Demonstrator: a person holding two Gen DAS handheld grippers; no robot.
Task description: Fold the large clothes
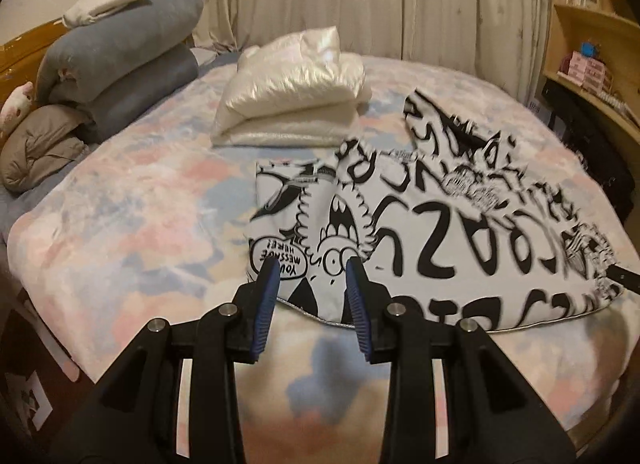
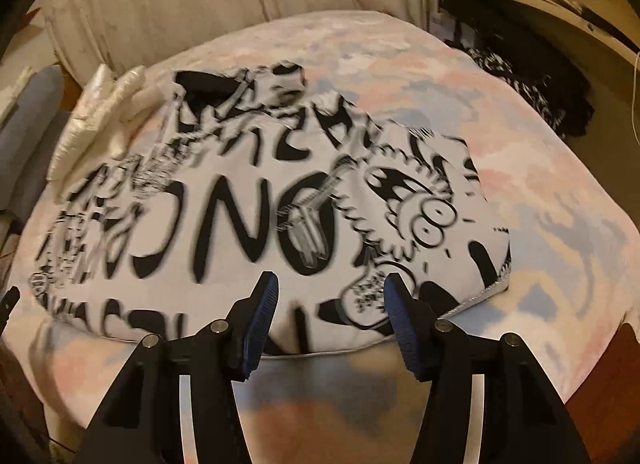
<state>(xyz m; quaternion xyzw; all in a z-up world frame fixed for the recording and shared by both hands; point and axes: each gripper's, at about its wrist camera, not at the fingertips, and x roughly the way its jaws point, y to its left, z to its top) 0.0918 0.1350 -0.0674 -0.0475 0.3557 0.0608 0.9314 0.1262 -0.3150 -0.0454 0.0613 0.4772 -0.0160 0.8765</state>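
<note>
A white garment with black cartoon print (image 1: pixel 420 224) lies partly folded on the bed, its near hem towards me; it also shows in the right wrist view (image 2: pixel 248 220). My left gripper (image 1: pixel 314 270) is open and empty, its blue-padded fingers just above the garment's near left corner. My right gripper (image 2: pixel 330 288) is open and empty, hovering over the garment's near edge towards its right side. A tip of the left gripper shows at the left edge of the right wrist view (image 2: pixel 10 300).
The bed has a pastel pink and blue blanket (image 1: pixel 132 232). A folded white garment (image 1: pixel 296 92) lies behind the printed one. Stacked grey duvets (image 1: pixel 120 64) and a brown pillow (image 1: pixel 36 144) sit at the left. Curtains stand behind; wooden shelves (image 1: pixel 592 44) and dark clothes (image 2: pixel 520 88) are at the right.
</note>
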